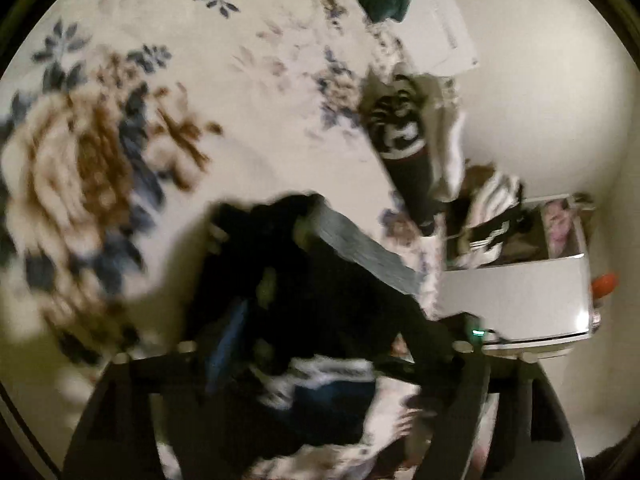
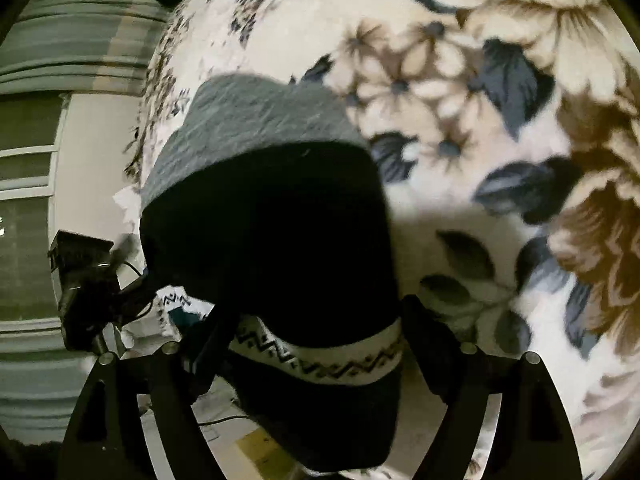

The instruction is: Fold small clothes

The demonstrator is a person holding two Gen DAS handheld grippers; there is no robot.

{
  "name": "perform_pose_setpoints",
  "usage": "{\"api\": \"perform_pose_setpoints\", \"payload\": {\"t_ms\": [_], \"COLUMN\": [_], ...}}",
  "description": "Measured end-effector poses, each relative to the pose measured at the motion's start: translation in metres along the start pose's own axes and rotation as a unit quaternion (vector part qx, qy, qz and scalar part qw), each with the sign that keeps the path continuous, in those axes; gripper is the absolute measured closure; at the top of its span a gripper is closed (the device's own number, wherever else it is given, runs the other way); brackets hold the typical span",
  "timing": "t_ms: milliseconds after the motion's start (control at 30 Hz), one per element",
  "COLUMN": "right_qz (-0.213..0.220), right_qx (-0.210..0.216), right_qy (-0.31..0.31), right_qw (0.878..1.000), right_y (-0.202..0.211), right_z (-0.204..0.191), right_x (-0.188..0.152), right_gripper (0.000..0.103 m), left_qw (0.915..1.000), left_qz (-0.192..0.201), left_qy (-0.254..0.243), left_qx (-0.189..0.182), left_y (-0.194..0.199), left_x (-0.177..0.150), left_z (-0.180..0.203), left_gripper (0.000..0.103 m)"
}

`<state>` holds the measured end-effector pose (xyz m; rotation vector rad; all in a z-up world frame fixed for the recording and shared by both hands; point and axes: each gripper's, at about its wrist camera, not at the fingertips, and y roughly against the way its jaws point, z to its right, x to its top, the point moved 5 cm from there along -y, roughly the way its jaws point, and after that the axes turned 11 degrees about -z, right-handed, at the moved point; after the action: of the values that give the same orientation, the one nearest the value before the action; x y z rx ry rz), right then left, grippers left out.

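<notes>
Gripping a black sock (image 2: 272, 224), both claws hover over the floral blanket (image 2: 460, 80)

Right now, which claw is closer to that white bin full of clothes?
Left. The left claw, which seems to grip the dark sock, has the white bin just beside it. The right claw view shows no bin at all.

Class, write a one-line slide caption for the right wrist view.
Black sock with grey toe draped between the right gripper fingers above a floral blanket.
</notes>
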<state>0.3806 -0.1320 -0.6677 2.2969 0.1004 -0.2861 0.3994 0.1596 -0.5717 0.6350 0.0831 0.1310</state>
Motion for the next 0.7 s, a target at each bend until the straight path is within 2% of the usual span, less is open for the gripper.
{"api": "perform_pose_setpoints", "payload": {"t_ms": [33, 133, 200, 267, 433, 533, 600, 667, 700], "right_qz": [-0.002, -0.016, -0.019, -0.026, -0.038, -0.044, -0.047, -0.038, -0.034], "right_qx": [0.003, 0.022, 0.033, 0.053, 0.088, 0.109, 0.106, 0.107, 0.105], "right_qy": [0.002, 0.000, -0.003, 0.002, 0.023, 0.036, 0.044, 0.047, 0.044], "right_qw": [1.000, 1.000, 0.999, 0.998, 0.995, 0.992, 0.992, 0.992, 0.993], "right_y": [-0.001, -0.013, -0.020, -0.027, -0.040, -0.047, -0.055, -0.060, -0.061], "right_z": [0.000, 0.002, 0.004, 0.003, -0.003, -0.013, -0.022, -0.031, -0.033], "right_x": [0.000, 0.001, 0.002, 0.006, 0.017, 0.022, 0.025, 0.026, 0.027], "right_gripper": [0.013, 0.012, 0.010, 0.010, 0.008, 0.008, 0.008, 0.013, 0.023], "left_qw": [0.9998, 0.9931, 0.9903, 0.9908, 0.9928, 0.9953, 0.9960, 0.9969, 0.9971], "left_qz": [-0.009, -0.037, -0.030, -0.028, -0.048, -0.038, -0.032, -0.028, -0.027], "left_qy": [-0.008, -0.045, -0.056, -0.058, -0.088, -0.086, -0.081, -0.072, -0.070], "left_qx": [0.015, 0.102, 0.124, 0.119, 0.066, 0.024, 0.019, 0.013, 0.010], "left_y": [-0.008, -0.039, -0.044, -0.042, -0.046, -0.045, -0.046, -0.044, -0.042], "left_x": [-0.005, -0.014, -0.010, -0.001, 0.002, 0.000, 0.000, 0.001, 0.001], "left_z": [0.002, -0.009, -0.020, -0.027, -0.040, -0.044, -0.042, -0.040, -0.039], "left_gripper": [0.027, 0.028, 0.028, 0.027, 0.024, 0.015, 0.015, 0.015, 0.021]}}
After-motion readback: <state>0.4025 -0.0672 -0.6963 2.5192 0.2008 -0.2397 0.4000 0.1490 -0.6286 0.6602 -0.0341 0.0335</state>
